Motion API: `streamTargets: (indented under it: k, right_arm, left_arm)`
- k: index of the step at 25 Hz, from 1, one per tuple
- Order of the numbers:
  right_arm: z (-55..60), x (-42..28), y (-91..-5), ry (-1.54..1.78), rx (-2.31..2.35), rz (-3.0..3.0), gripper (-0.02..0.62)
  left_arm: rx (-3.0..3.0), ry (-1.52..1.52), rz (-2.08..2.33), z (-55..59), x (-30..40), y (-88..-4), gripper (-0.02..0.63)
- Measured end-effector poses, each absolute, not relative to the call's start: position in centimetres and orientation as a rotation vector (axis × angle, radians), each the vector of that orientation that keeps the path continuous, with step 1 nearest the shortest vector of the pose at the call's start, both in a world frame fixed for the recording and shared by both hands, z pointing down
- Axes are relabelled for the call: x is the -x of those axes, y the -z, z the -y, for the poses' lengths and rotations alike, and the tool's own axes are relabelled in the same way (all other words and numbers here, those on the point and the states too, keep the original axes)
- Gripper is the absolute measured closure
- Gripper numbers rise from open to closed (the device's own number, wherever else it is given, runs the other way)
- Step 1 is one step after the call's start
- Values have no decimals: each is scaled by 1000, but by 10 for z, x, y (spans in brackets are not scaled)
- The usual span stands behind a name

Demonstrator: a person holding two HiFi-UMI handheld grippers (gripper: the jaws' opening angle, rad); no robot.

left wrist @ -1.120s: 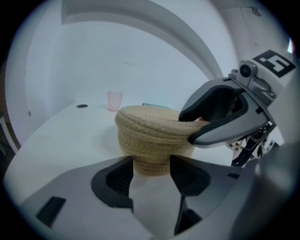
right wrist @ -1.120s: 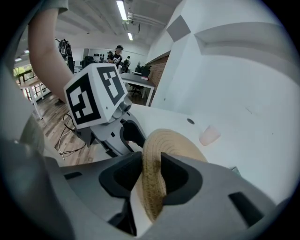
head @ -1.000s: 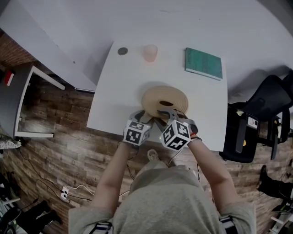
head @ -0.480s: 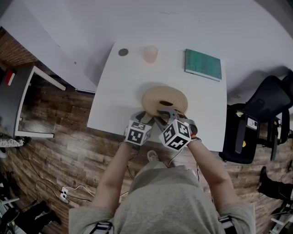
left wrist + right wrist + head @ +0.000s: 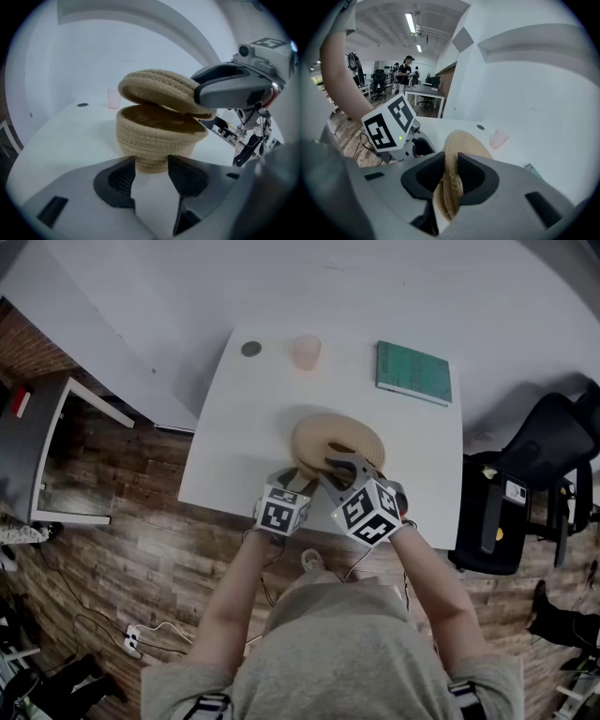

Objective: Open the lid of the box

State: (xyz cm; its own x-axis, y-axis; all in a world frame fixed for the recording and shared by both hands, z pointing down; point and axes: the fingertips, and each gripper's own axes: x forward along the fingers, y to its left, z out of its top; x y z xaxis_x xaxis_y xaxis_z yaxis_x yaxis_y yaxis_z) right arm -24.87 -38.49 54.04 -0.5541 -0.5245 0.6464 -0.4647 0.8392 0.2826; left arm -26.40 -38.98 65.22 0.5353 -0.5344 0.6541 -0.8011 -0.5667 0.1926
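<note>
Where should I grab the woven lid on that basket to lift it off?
At its rim on the person's side, edge-on. The lid is a thin shallow dome, so jaws fit over and under its edge above the basket. The right gripper is clamped there, its jaws having just been closing on that rim.

Tan woven box [image 5: 154,136] & lid [image 5: 157,89], white table [image 5: 244,427], green book [image 5: 413,372], pink cup [image 5: 305,351]
</note>
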Motion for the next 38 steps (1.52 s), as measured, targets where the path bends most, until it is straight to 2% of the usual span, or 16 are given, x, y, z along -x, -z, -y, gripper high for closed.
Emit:
streamTargets:
  k: [23, 38]
  right_arm:
    - [404, 204, -476, -111, -1074, 2470, 511]
    - [373, 151, -445, -250, -1172, 2607, 514]
  left_arm:
    - [-2287, -769, 1107, 389, 262, -648, 400]
    - [-2131, -691, 1428, 358, 279, -607, 517]
